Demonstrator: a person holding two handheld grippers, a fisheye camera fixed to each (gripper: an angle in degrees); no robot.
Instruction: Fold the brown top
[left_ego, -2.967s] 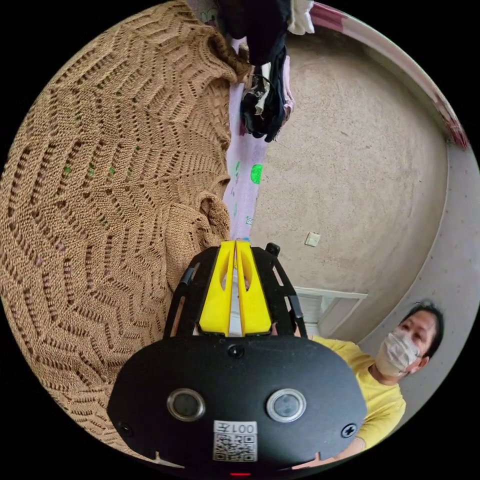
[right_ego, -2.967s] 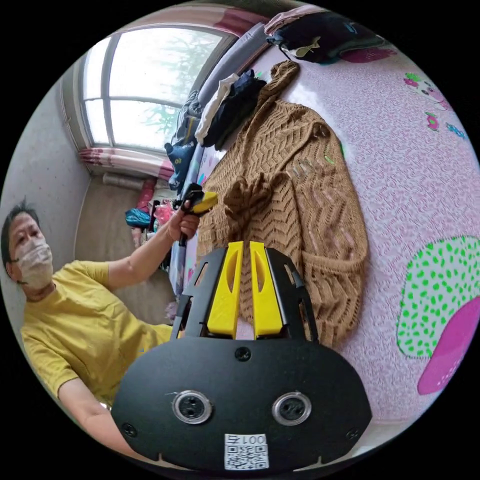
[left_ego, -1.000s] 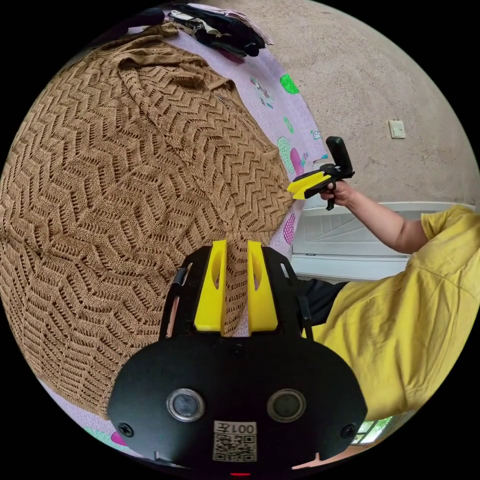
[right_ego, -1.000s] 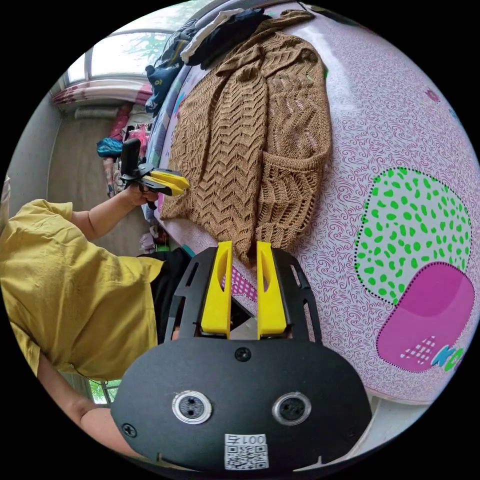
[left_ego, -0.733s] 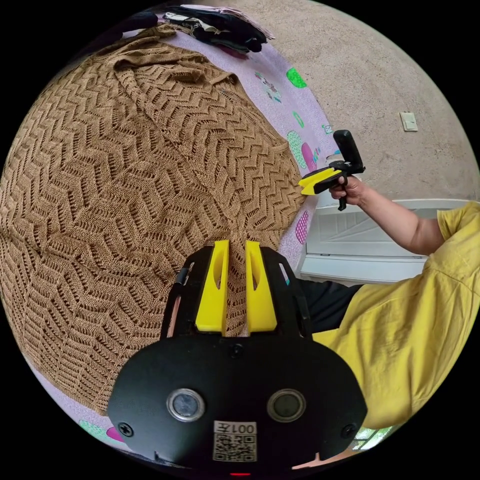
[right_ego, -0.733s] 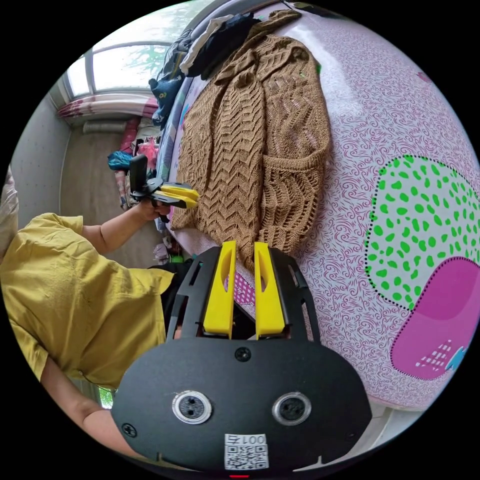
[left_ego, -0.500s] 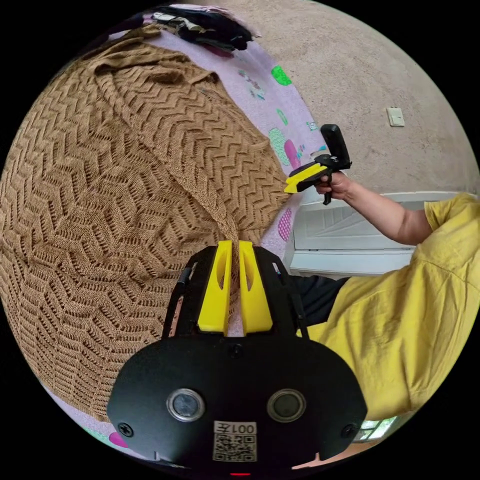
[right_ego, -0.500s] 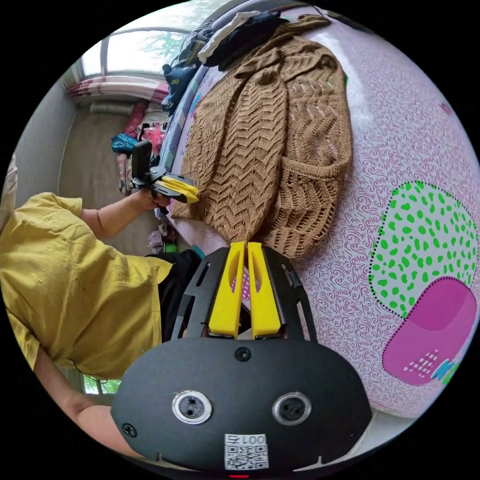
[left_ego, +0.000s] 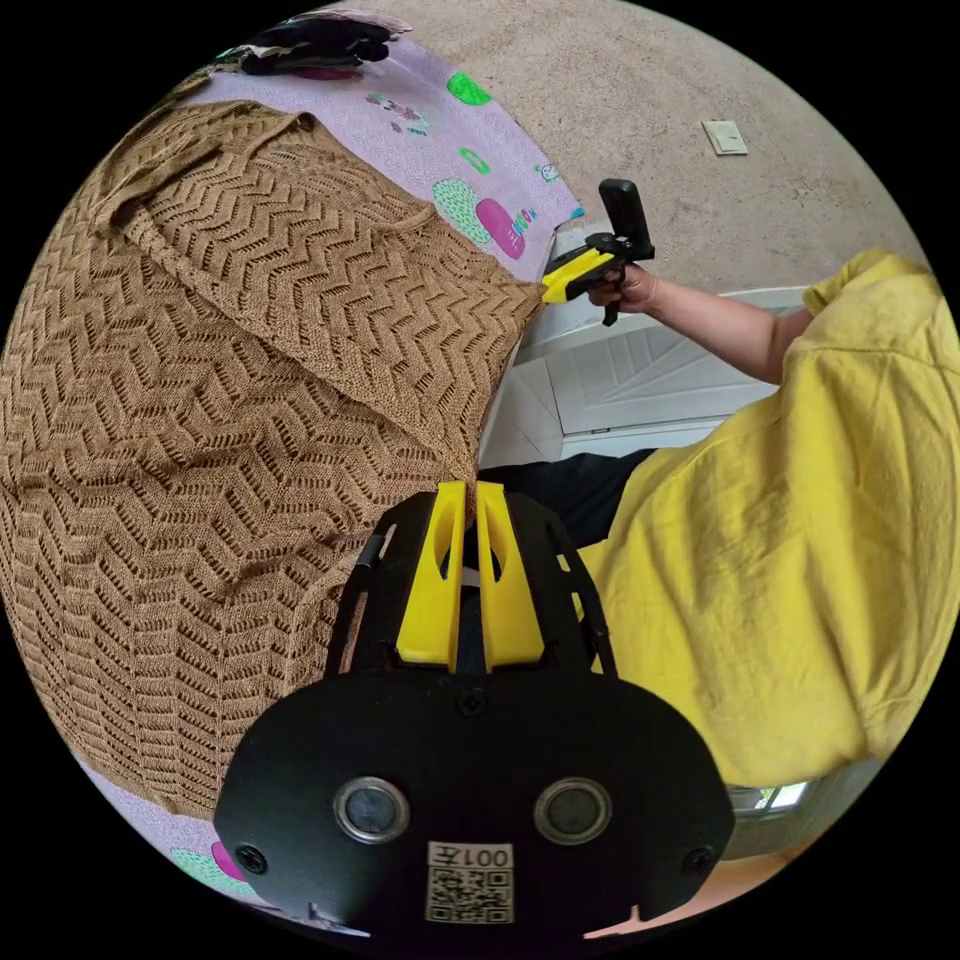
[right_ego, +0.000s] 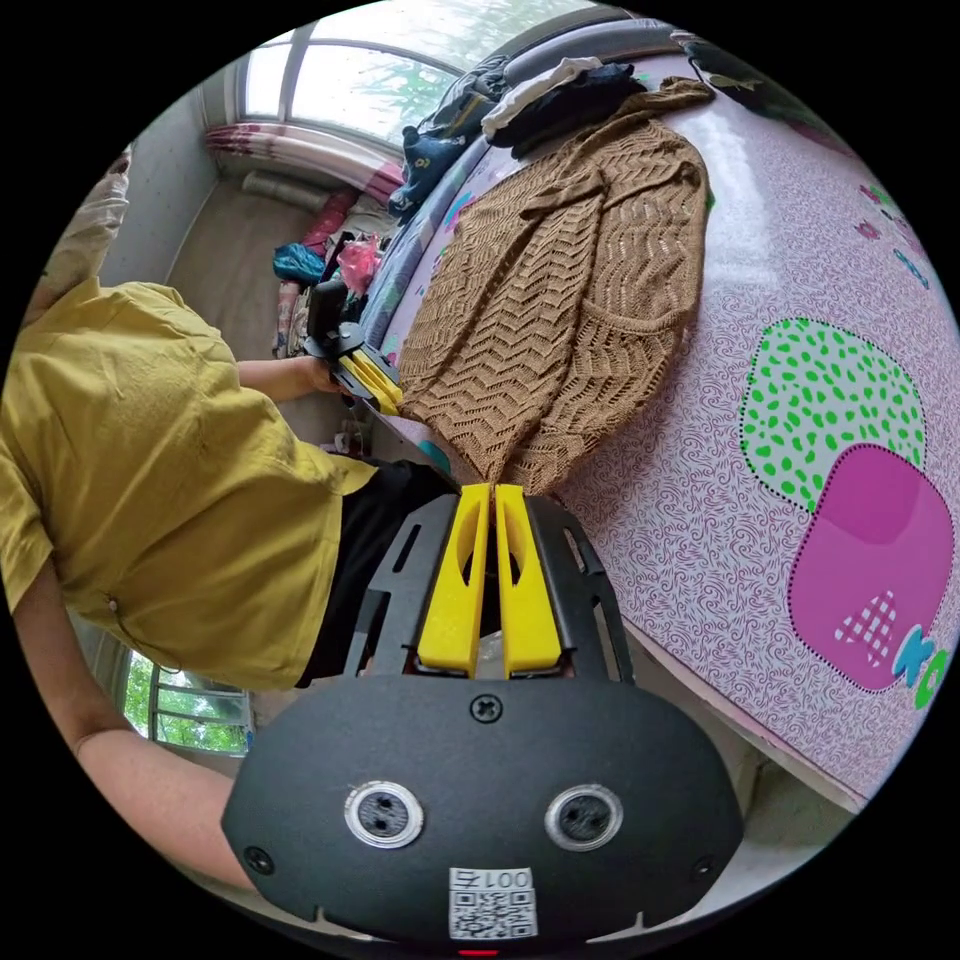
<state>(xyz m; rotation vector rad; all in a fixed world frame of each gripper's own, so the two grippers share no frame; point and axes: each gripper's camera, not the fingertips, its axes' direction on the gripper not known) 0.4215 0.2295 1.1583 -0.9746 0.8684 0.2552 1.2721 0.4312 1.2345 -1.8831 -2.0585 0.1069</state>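
With both the left gripper (left_ego: 461, 492) and right gripper (right_ego: 490, 492) clamped on the brown top's (right_ego: 560, 300) near hem corners, lift evenly, keeping the hem taut.

Brown top (left_ego: 230, 330): we saw open, rough zigzag knit.
Sheet (right_ego: 800, 300): we found it smooth, printed, faintly shiny.
Left gripper (left_ego: 462, 490): matt yellow plastic, black housing.
Wall (left_ego: 620, 70): rough, grainy.
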